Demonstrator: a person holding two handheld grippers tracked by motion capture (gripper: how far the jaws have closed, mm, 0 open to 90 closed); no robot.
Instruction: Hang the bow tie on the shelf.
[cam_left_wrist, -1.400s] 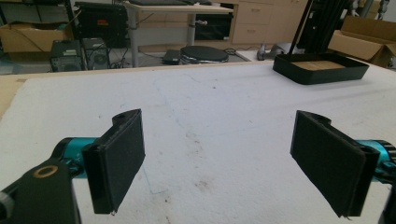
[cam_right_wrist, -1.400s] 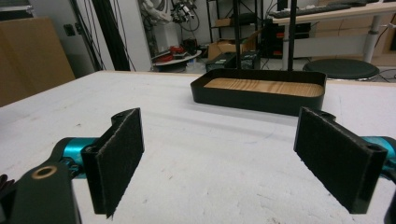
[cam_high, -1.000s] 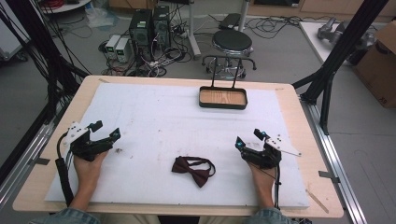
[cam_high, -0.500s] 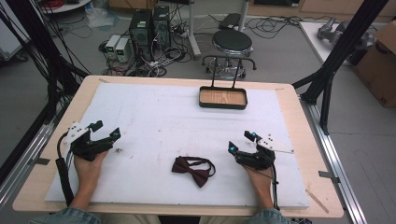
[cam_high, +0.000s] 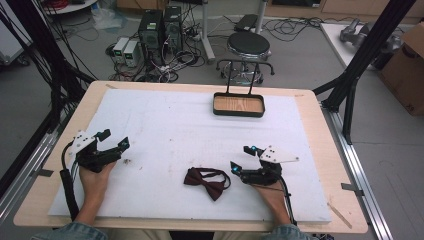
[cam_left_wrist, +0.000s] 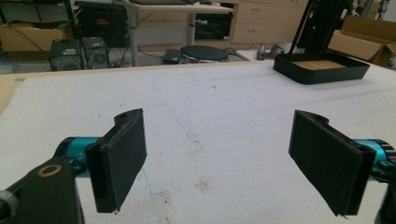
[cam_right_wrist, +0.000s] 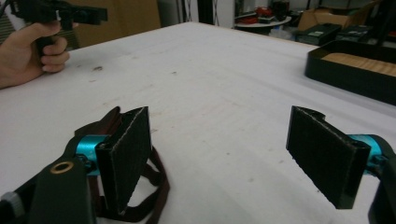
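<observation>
The dark red bow tie lies flat on the white tabletop, just left of the right gripper, whose spread fingers, just closing slightly, grasp nothing, one seemingly beside its strap, while the left gripper rests unclenched, well apart.

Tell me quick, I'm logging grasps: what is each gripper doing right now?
Left gripper: open, holding nothing.
Right gripper: open, its fingers have just been closing slightly, nothing between them; the dark red fabric bow tie lies beside it.
</observation>
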